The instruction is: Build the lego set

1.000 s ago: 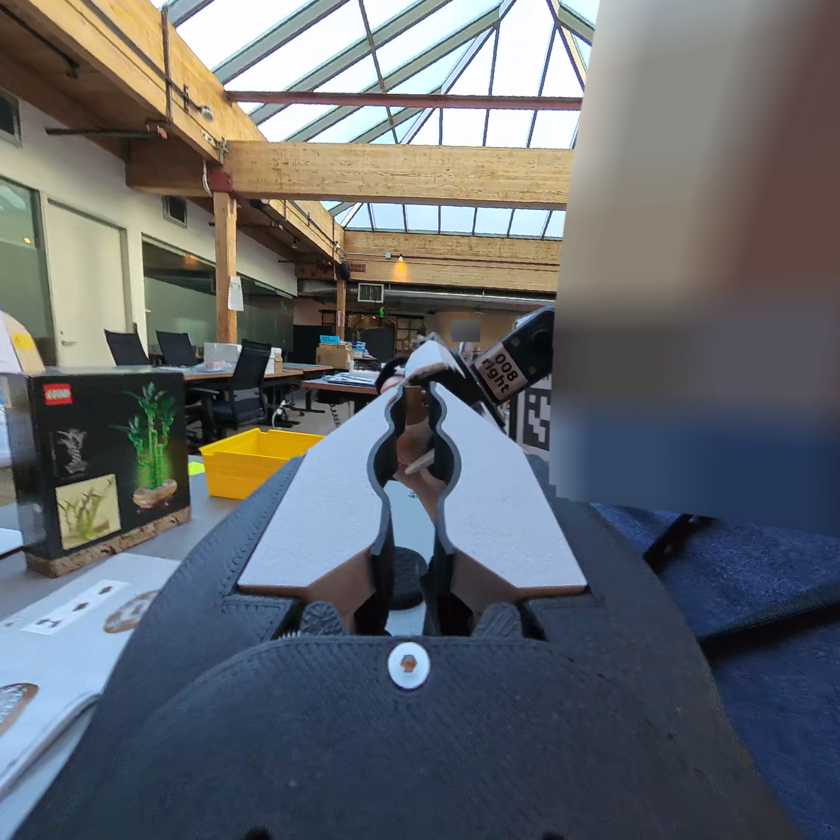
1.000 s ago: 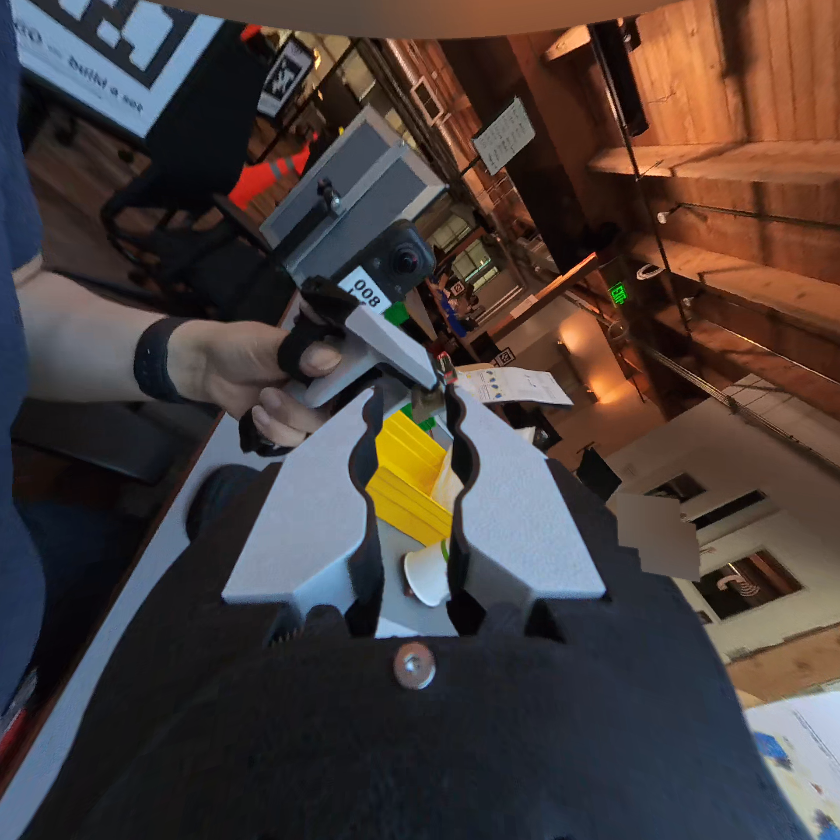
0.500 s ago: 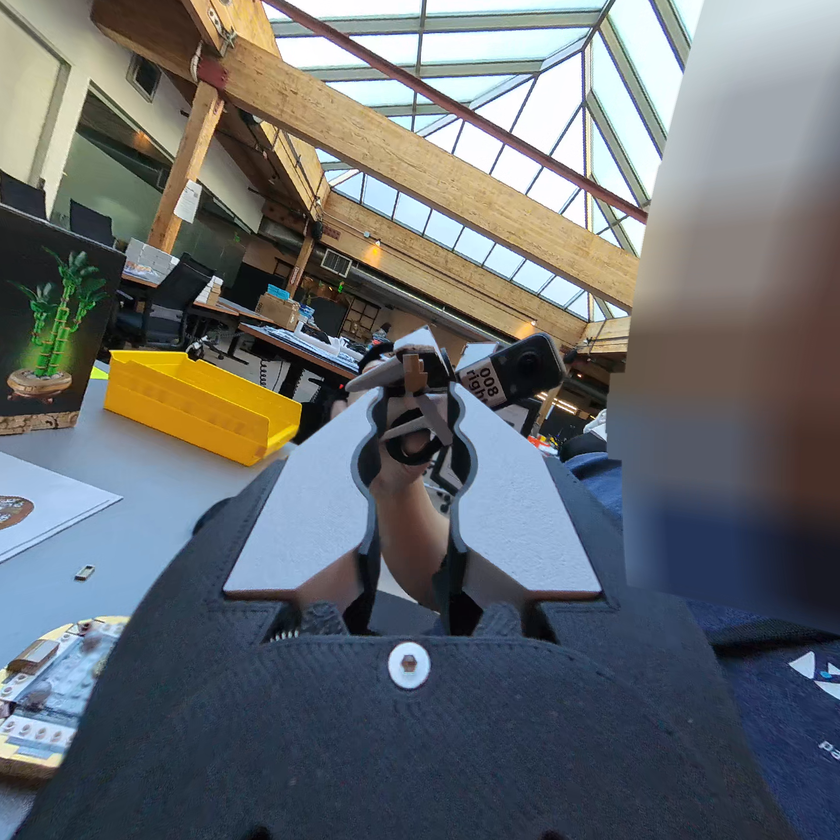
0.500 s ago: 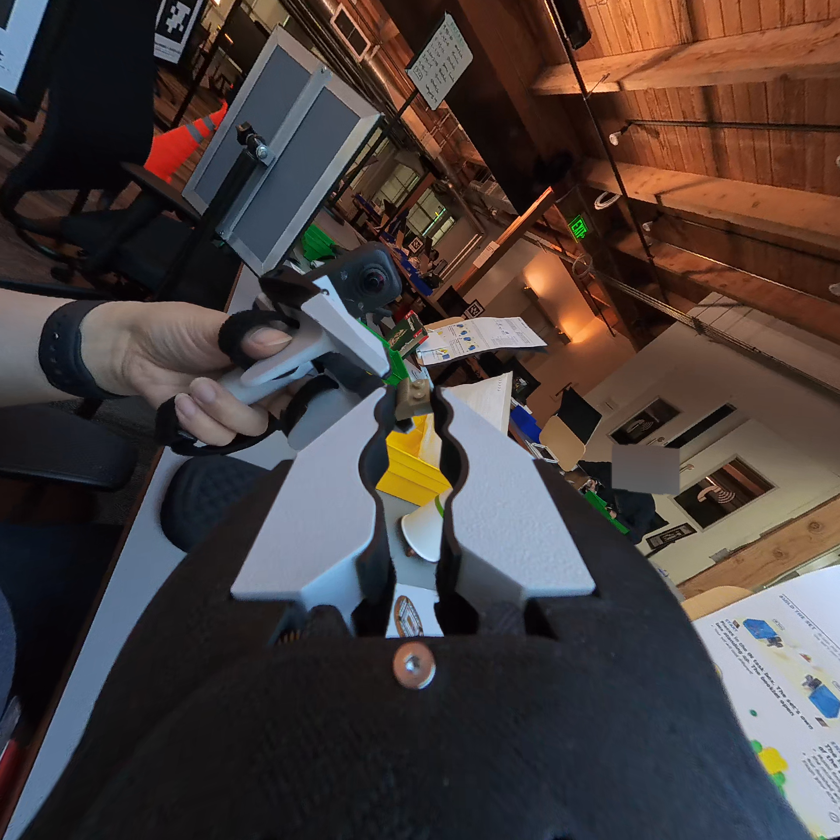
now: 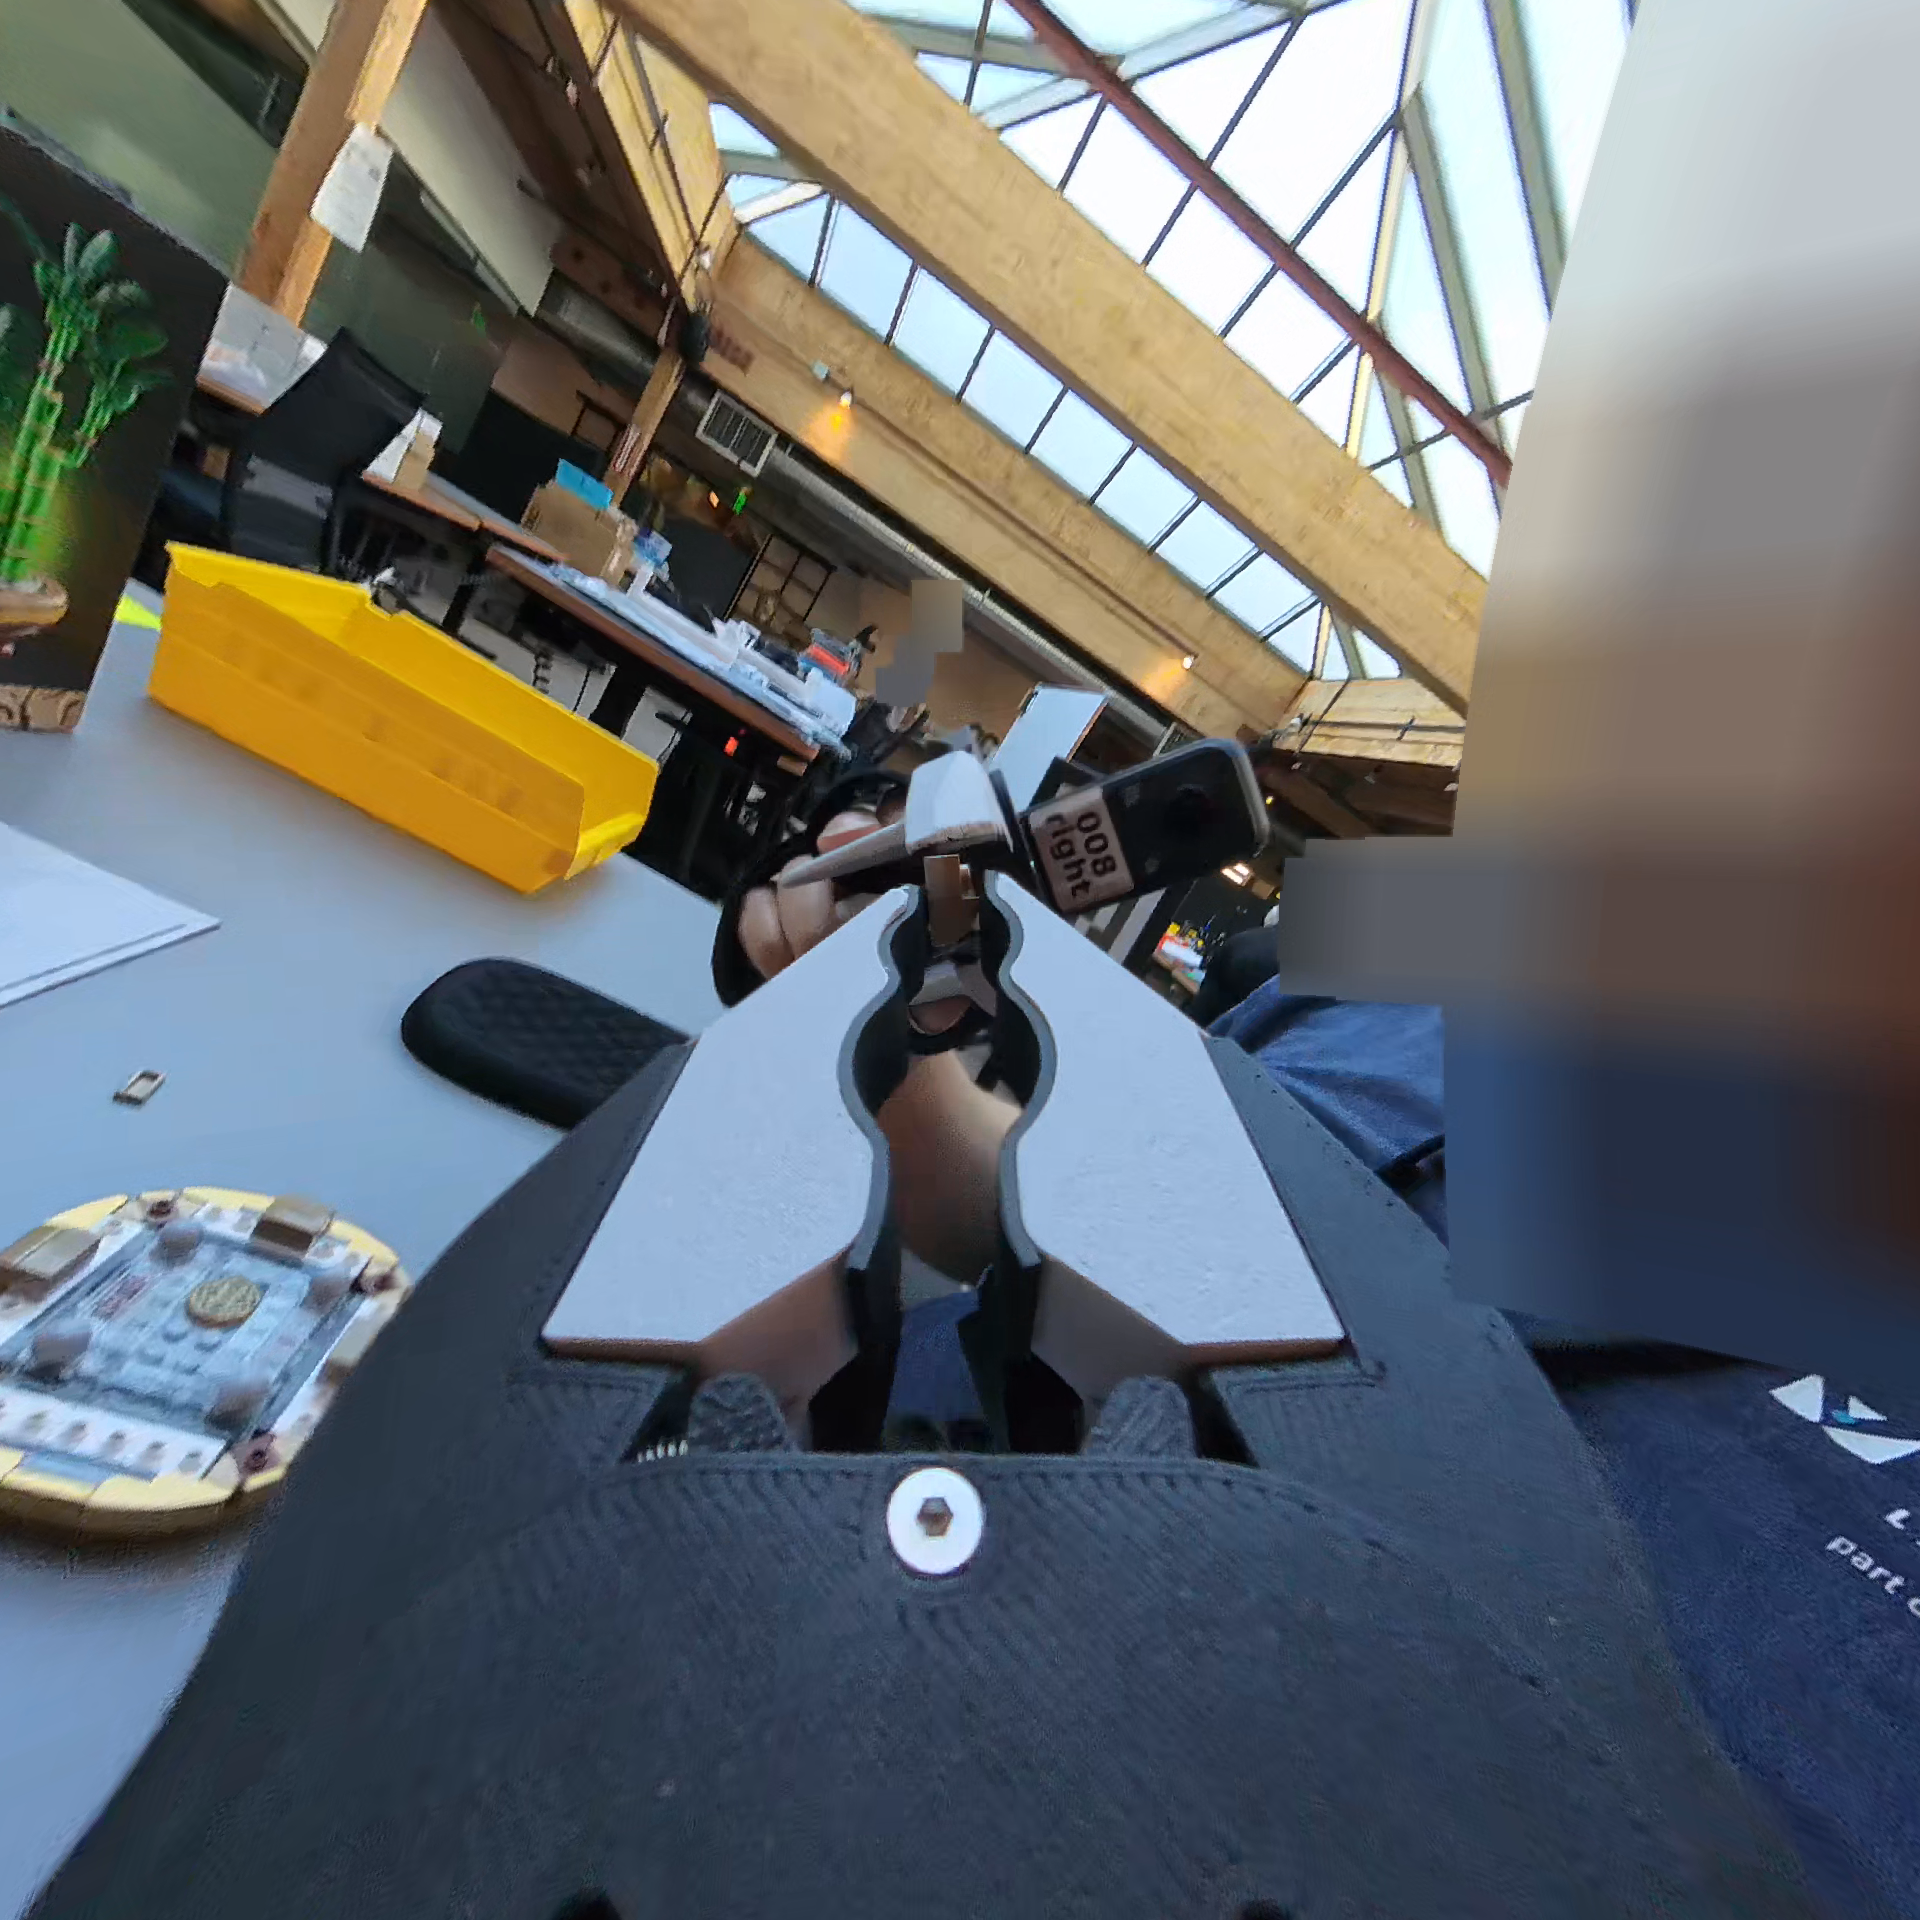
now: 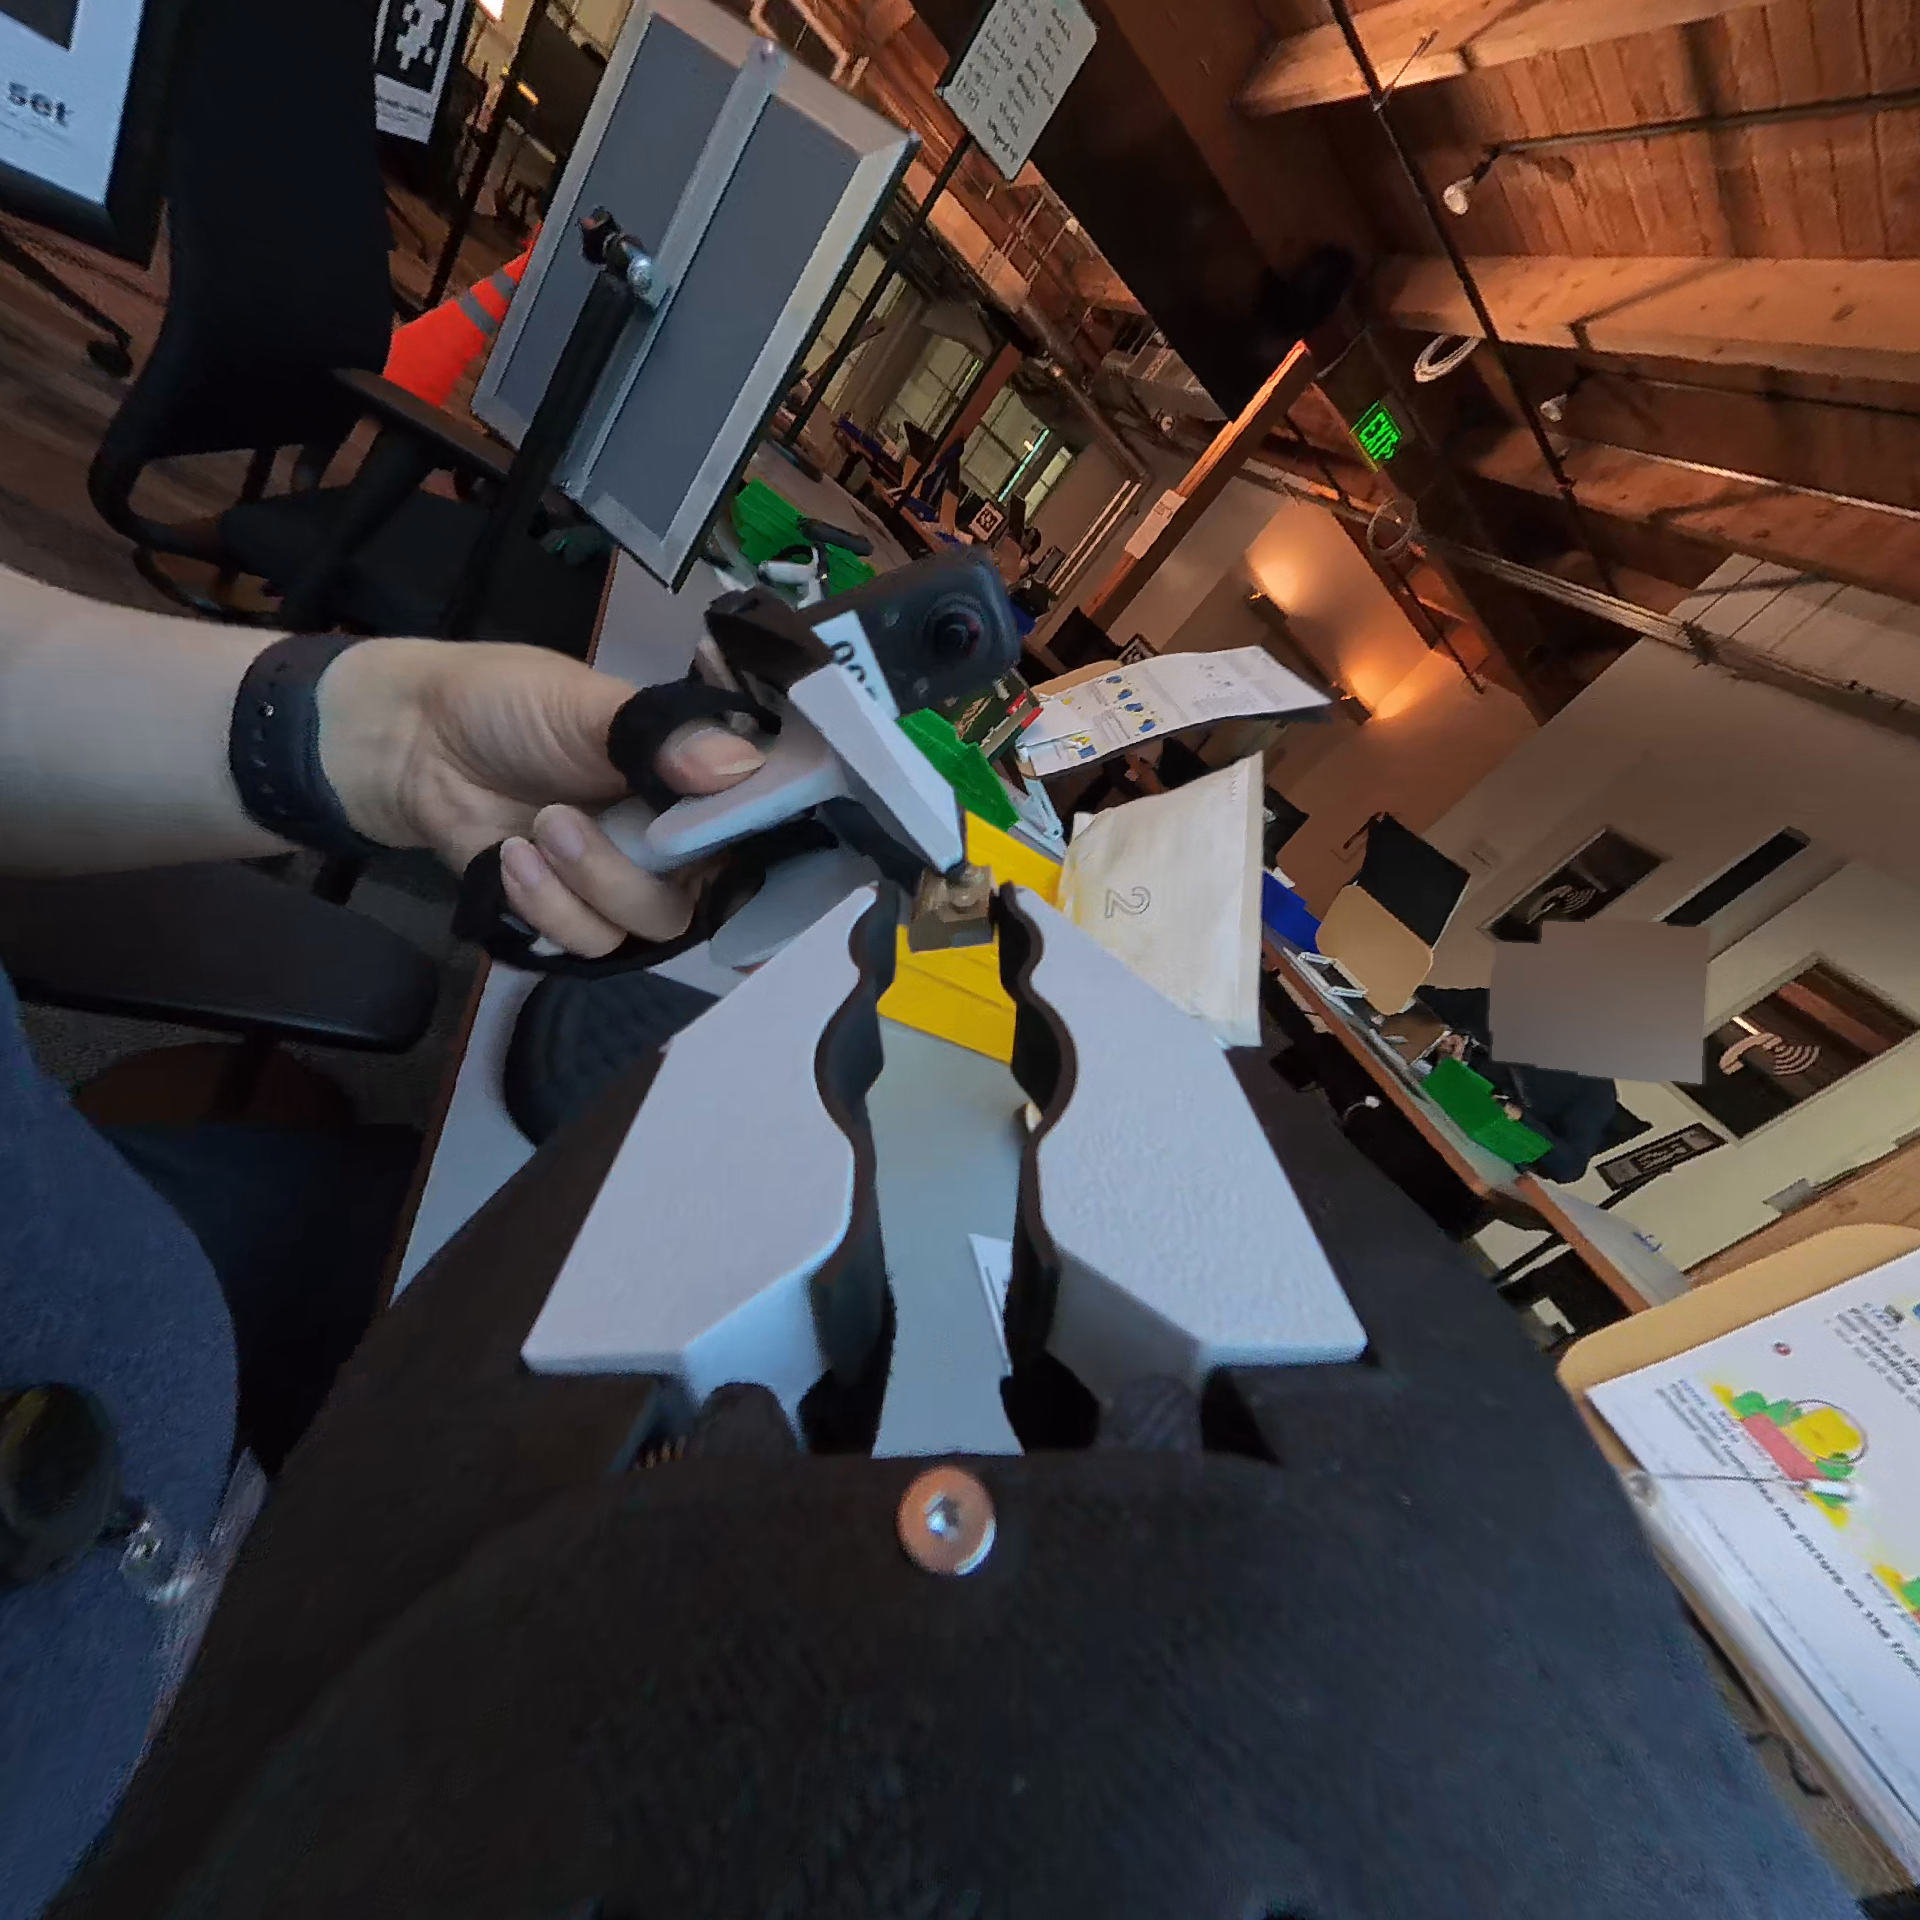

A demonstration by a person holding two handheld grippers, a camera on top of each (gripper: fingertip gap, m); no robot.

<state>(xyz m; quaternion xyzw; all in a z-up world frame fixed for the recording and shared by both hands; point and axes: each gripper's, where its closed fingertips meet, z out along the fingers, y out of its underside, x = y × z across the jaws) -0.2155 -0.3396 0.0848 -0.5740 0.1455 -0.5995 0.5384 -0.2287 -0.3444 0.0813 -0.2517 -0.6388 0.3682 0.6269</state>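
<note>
Two grippers: the left gripper and right gripper, tips meeting mid-frame around one small tan Lego piece. One yellow bin upper left, one round Lego base lower left, one black wrist rest, one Lego box.

A: Lego box, left wrist view: cut by the left edge, only one face in frame. Round lego base blurred; its small studs cannot be told apart.

B: Small tan piece at the right gripper tips: shape unclear, part hidden by the fingers.

A: Instruction booklet cut by the right edge. Tiny loose part on the table: too small to identify.
</note>
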